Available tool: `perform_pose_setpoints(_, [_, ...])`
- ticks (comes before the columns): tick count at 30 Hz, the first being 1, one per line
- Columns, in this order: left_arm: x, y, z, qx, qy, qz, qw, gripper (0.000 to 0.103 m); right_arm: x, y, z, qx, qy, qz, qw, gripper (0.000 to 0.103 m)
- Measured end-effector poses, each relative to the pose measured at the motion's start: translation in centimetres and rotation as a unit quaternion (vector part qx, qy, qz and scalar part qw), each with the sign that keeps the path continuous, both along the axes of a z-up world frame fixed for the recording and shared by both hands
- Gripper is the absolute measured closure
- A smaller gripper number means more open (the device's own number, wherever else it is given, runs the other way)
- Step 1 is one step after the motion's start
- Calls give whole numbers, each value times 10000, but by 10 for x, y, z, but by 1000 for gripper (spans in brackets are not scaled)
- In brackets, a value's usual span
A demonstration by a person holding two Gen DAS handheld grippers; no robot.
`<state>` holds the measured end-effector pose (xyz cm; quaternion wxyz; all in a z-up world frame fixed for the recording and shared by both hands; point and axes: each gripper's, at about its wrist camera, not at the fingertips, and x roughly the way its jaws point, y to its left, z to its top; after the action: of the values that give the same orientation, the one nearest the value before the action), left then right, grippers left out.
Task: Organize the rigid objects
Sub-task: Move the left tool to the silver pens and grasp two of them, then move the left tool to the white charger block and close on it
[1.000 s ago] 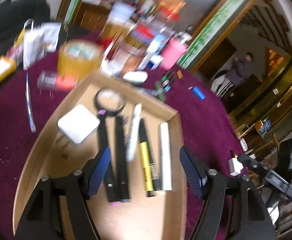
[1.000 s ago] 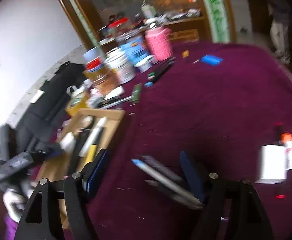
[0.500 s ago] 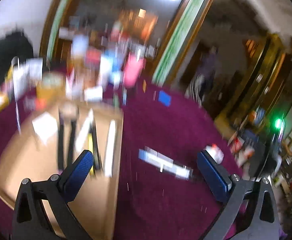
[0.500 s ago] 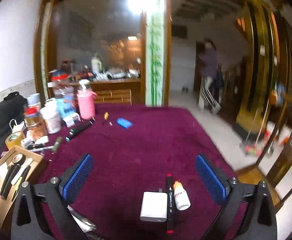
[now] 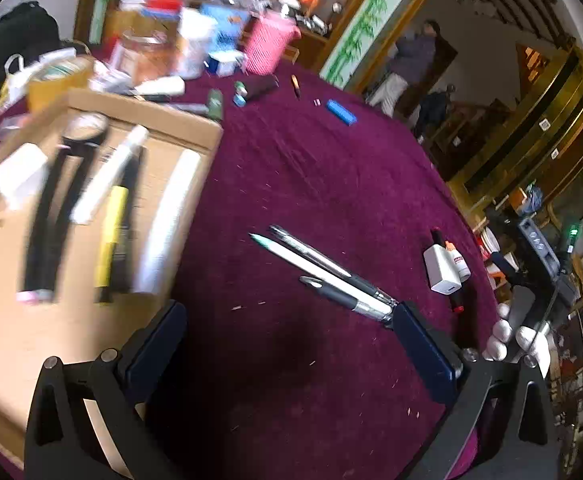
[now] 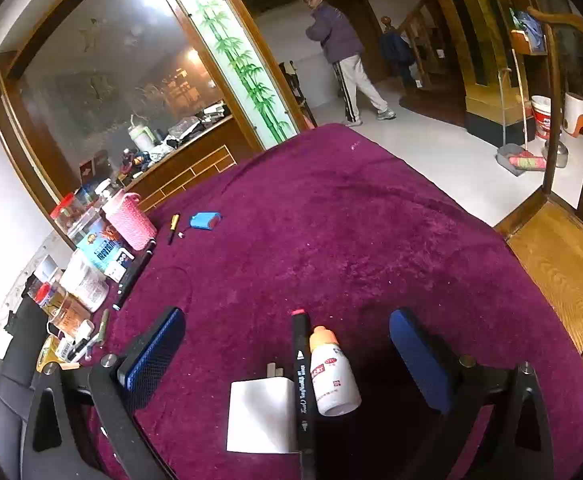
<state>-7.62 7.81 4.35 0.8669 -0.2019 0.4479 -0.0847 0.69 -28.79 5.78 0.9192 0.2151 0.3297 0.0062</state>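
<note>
A cardboard tray [image 5: 139, 110] at the left holds several pens, a white charger and a magnifier. Three pens [image 5: 323, 268] lie loose on the purple cloth, just ahead of my open, empty left gripper [image 5: 287, 336]. My right gripper [image 6: 283, 348] is open and empty, its fingers either side of a white charger [image 6: 261, 416], a black marker [image 6: 301, 380] and a small white bottle with an orange cap [image 6: 331, 372]. These three also show at the right of the left wrist view, with the charger [image 5: 441, 270] nearest.
Jars, a pink cup [image 6: 129, 220] and boxes crowd the table's far left edge. A blue eraser-like block [image 6: 205, 220] and a small pen [image 6: 174, 226] lie mid-table. The table's edge drops off at the right, beside a wooden chair [image 6: 559, 256]. A person [image 6: 343, 56] walks beyond.
My left gripper has swung right from over the tray to the loose pens. My right gripper has swung away from the pens and come down over the charger, marker and bottle.
</note>
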Motion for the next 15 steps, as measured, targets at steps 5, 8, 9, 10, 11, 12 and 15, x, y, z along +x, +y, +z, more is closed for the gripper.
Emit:
perform_pose_setpoints(5, [50,-40,-3,194,51,-384,9991,0,6,0,-7,116,218,55,9997,0])
perform_pose_setpoints(8, [76,-60,-6,301,49,-555,9980,0,5,-7,-7,191,217,-81,9995,0])
perform_pose_setpoints(9, [81,-62,-6,264,64,-563,9980,0,6,-11,-8,241,235,-155,9993,0])
perform_pose_setpoints(10, [89,-64,-8,147,100,-565,9982,0,6,-14,-10,292,265,-208,9990,1])
perform_pose_setpoints(11, [94,-64,-9,60,144,-543,9984,0,6,-17,-11,335,303,-249,9987,1])
perform_pose_setpoints(12, [99,-65,-10,9,175,-520,9985,0,7,-21,-14,402,358,-311,9981,1])
perform_pose_setpoints(15, [114,-69,-15,-47,259,-490,9985,0,10,-25,-17,522,463,-367,9969,1])
